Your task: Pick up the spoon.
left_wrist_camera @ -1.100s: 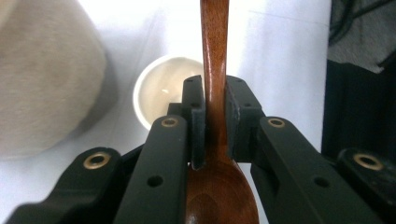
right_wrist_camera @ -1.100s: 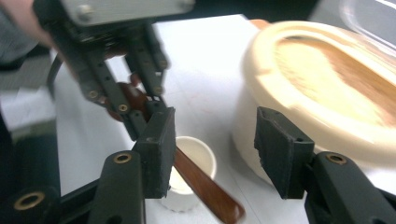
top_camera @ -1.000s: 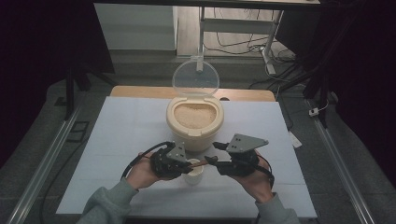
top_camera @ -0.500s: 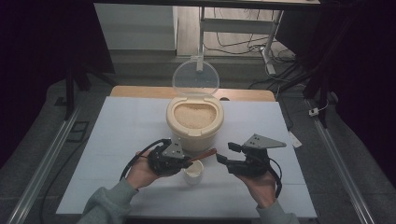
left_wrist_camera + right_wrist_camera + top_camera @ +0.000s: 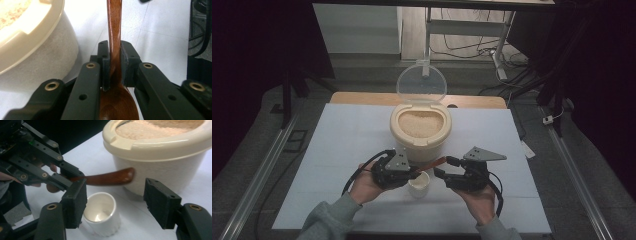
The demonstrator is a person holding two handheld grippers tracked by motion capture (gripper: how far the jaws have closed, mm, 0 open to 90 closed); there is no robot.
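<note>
A cream tub of rice point(image 5: 420, 128) stands mid-table with its clear lid point(image 5: 422, 83) tipped up behind it. In front of it sits a small white cup point(image 5: 419, 184). My left gripper point(image 5: 413, 171) is shut on the neck of a brown wooden spoon point(image 5: 114, 47), whose handle point(image 5: 435, 163) points right above the cup. My right gripper point(image 5: 445, 168) stands open just right of the cup; its jaws have just been opening and nothing is between them. In the right gripper view the cup point(image 5: 101, 214) and the spoon handle point(image 5: 110, 177) lie beyond its gripper point(image 5: 117, 203).
The white table top point(image 5: 337, 145) has bare room left and right of the tub. A wooden strip point(image 5: 362, 98) runs along its far edge. Metal rails point(image 5: 257, 175) flank the table. The tub's wall point(image 5: 42, 60) is close on the left of my left gripper.
My right gripper has drawn back to the right from the cup and spoon, opened wider and sunk a little. The left gripper and spoon have not moved.
</note>
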